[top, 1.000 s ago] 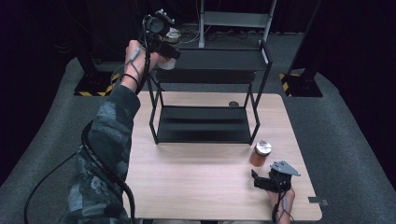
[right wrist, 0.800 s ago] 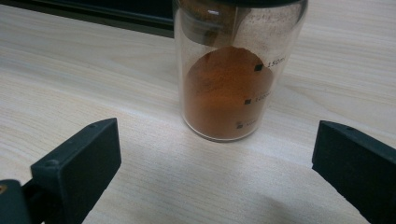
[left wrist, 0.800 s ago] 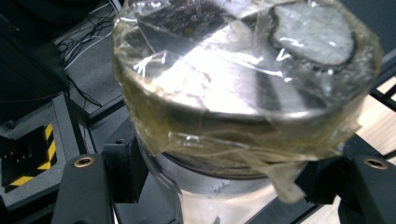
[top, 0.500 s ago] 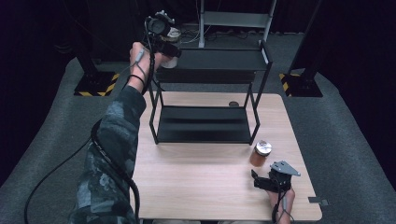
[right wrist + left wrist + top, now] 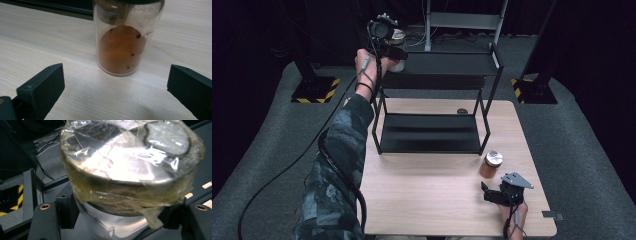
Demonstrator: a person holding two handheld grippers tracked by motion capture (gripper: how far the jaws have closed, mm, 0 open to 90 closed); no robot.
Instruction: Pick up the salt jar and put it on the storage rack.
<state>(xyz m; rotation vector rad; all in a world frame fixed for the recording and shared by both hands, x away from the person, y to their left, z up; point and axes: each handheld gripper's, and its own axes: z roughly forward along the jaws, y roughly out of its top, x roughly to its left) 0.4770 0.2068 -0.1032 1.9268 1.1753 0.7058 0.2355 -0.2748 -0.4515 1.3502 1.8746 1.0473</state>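
The left gripper (image 5: 393,50) pinched a jar (image 5: 130,170) above the rack (image 5: 442,64), seemingly to shelve it; the right gripper (image 5: 502,194) gaped.

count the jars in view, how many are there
2. One jar with orange-brown powder stands on the table ahead of the open right gripper. A tape-covered jar sits clamped in the left gripper by the rack's top shelf.
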